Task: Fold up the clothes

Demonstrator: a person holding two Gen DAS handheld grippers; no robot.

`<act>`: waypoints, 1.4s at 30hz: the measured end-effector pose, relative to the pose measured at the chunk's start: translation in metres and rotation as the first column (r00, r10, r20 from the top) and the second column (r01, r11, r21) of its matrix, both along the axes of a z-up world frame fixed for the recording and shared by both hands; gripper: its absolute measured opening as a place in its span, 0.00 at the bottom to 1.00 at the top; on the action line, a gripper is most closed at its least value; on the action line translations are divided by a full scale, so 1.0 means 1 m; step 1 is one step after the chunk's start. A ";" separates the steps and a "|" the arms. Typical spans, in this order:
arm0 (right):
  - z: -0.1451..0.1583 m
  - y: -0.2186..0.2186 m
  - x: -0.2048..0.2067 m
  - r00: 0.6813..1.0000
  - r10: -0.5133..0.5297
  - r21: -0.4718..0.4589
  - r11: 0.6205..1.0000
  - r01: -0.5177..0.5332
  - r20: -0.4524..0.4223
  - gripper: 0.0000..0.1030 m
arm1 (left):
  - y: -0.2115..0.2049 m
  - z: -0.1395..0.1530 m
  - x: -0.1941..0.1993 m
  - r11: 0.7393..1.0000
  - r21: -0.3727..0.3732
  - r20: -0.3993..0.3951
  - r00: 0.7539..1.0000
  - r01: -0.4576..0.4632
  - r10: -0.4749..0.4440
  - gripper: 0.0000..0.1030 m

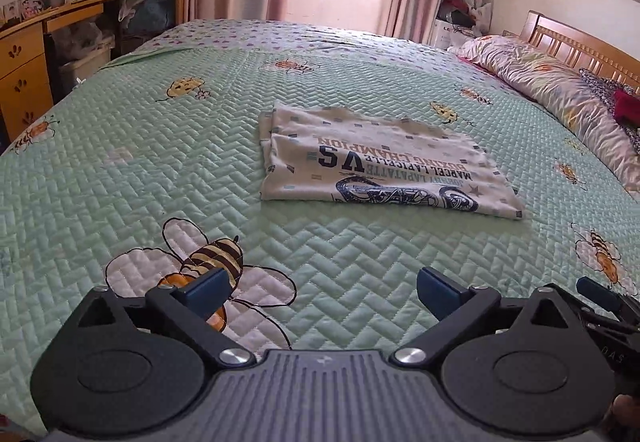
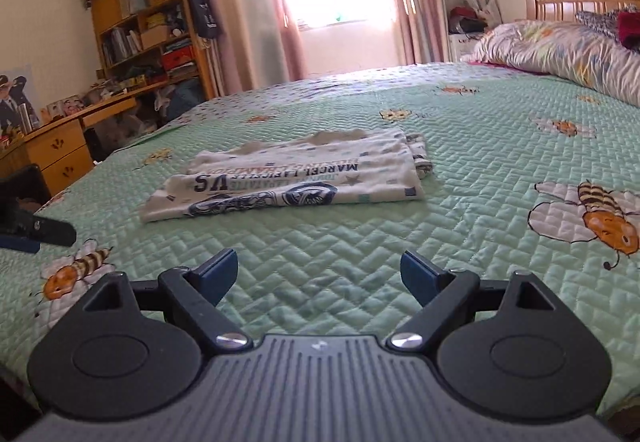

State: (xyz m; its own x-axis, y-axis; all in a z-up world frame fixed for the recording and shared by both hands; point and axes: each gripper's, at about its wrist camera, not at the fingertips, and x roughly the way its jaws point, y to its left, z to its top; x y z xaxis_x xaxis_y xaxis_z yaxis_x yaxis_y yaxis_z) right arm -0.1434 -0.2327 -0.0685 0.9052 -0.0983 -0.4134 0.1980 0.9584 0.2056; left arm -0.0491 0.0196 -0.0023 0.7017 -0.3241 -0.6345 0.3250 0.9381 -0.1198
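A mint-green quilted bedspread printed with bees (image 1: 168, 169) covers the whole bed in front of you, and near its middle lies the white printed cotton T-shirt (image 1: 372, 165), folded into a flat, layered rectangle with its navy "VS" lettering facing up. It already lies as folded clothes should; whether another fold is wanted, these views cannot settle.

The garment sits ahead of both your tools and well apart from them, with bare quilt between. From your left tongs (image 1: 322, 292) it lies forward and a little to the right; from your right tongs (image 2: 318, 274) the same T-shirt (image 2: 296, 177) lies forward and slightly to the left, so it rests roughly between your two hands. Its long axis runs crosswise to your reach, the nearest long edge being a soft rounded fold. Neither hand looks clearly nearer, though the right view seems to sit lower over the bed.

Both pairs of tongs stand spread wide with nothing between their blue pads (image 2: 218, 270). The tip of your left tool pokes into the right view's left edge, just above the quilt.
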 end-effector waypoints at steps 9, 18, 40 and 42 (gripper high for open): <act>0.011 0.002 -0.032 1.000 -0.011 -0.019 1.000 0.012 0.025 0.86 | -0.013 0.019 -0.023 0.999 0.017 0.043 0.999 0.029 -0.029 0.99; 0.014 0.010 -0.049 0.999 -0.009 -0.027 1.000 0.010 0.031 0.86 | -0.012 0.030 -0.041 0.999 0.016 0.071 0.997 0.035 -0.036 0.99; 0.004 0.016 -0.030 1.000 0.020 -0.002 1.000 -0.020 0.000 0.86 | -0.001 -0.007 -0.009 0.999 0.044 -0.019 1.000 -0.012 0.013 0.99; 0.000 0.013 -0.023 1.000 0.014 0.004 1.000 -0.014 -0.012 0.86 | -0.004 -0.013 -0.002 0.999 0.050 -0.034 0.999 -0.011 0.012 0.99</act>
